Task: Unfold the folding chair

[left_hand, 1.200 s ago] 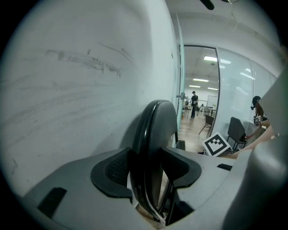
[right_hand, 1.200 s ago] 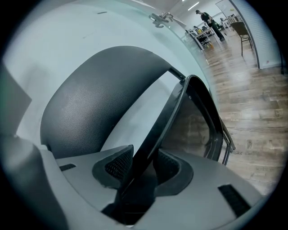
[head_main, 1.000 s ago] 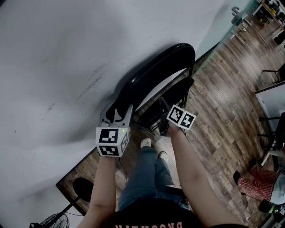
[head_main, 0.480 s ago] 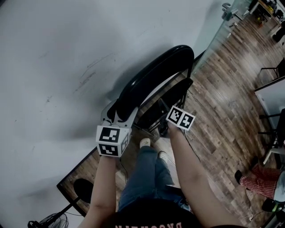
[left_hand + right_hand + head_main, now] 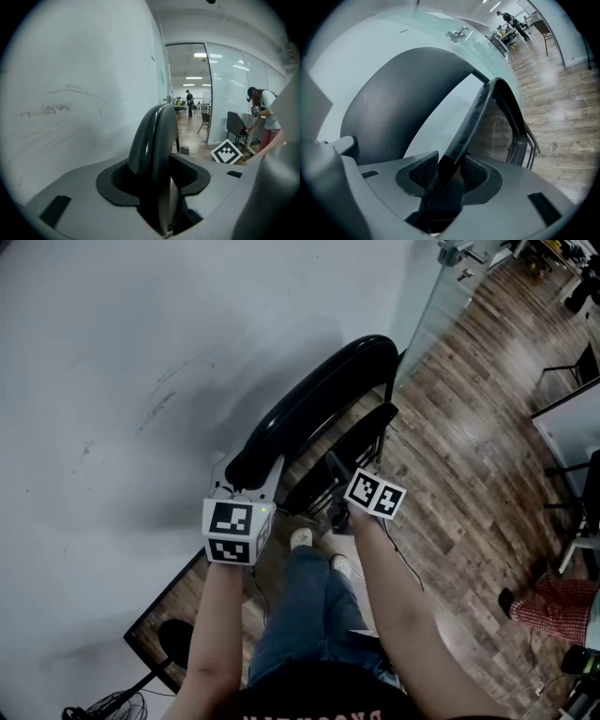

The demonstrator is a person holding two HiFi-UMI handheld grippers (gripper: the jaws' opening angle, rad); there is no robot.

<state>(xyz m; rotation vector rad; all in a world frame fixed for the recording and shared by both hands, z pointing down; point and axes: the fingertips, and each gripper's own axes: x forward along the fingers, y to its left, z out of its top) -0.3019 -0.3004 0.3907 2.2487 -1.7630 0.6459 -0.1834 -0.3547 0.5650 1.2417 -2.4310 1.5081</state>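
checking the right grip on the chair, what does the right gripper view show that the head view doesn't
Only the right gripper view: up close, the right gripper's jaws pressed on the thin seat edge.
Only the head view: the person's jeans and shoes, and a bystander in red checked trousers.
Both: the black backrest, the white wall and the wood floor.

Blue jeans [image 5: 309, 610]; pale shoes [image 5: 302, 539] at their far end; dark shirt [image 5: 314, 701], red lettering, at near end. Right gripper [image 5: 445, 174] grey, black ribbed pads [image 5: 423, 172]; white black-patterned cube [image 5: 376, 495].
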